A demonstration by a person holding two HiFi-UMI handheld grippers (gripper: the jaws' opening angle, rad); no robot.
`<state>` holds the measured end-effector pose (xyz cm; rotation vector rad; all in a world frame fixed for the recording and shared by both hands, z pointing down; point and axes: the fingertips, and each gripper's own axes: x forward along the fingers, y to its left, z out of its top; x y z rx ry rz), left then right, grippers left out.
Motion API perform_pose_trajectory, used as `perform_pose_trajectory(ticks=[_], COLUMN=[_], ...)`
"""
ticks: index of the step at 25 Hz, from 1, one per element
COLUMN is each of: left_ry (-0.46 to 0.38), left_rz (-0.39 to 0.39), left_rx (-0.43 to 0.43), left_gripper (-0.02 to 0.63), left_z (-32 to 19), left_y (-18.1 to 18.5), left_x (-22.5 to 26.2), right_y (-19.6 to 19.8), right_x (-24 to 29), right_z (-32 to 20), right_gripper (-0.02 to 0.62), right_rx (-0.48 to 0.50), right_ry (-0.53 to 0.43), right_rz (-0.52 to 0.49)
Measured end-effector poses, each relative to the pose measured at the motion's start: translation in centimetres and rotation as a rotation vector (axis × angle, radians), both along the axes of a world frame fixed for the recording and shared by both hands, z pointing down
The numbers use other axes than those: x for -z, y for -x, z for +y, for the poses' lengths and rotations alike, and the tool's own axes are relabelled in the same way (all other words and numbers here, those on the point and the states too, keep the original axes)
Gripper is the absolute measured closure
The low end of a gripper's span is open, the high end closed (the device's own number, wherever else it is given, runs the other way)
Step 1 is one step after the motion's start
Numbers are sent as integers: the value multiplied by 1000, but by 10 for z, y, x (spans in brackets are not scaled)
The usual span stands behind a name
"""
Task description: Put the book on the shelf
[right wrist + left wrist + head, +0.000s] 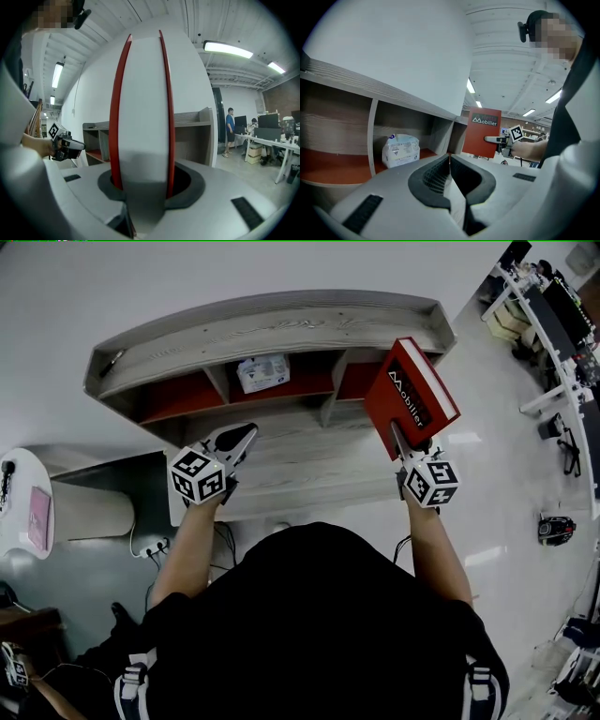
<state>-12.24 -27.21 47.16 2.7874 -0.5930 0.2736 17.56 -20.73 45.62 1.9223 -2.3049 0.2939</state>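
A red hardback book (410,399) with white lettering stands upright in my right gripper (401,442), which is shut on its lower edge. It hangs in front of the right compartment of the grey wooden shelf (272,329), whose inside is red. The right gripper view shows the book (140,117) edge on, white pages between red covers, with the jaws clamping both covers. My left gripper (239,439) hovers over the desk before the shelf's middle, shut and empty, its tips (449,157) touching. From there the book (482,132) shows to the right.
A white packet (262,372) sits in the shelf's middle compartment; the left compartment (178,395) holds nothing. The shelf stands on a pale desk (281,486). A white round table (23,502) is at the left, cluttered benches (553,315) at the right. A person (229,131) stands far off.
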Motion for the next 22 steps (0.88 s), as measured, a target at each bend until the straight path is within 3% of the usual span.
perform_pose_trajectory(ticks=[22], left_ry=[8], left_rz=[15], left_rx=[-96], left_gripper=[581], left_z=[-28], left_y=[33], left_x=[-4], right_y=[27], right_x=[-10], right_z=[6], right_gripper=[428], right_rx=[-124], right_ry=[24], right_rz=[2])
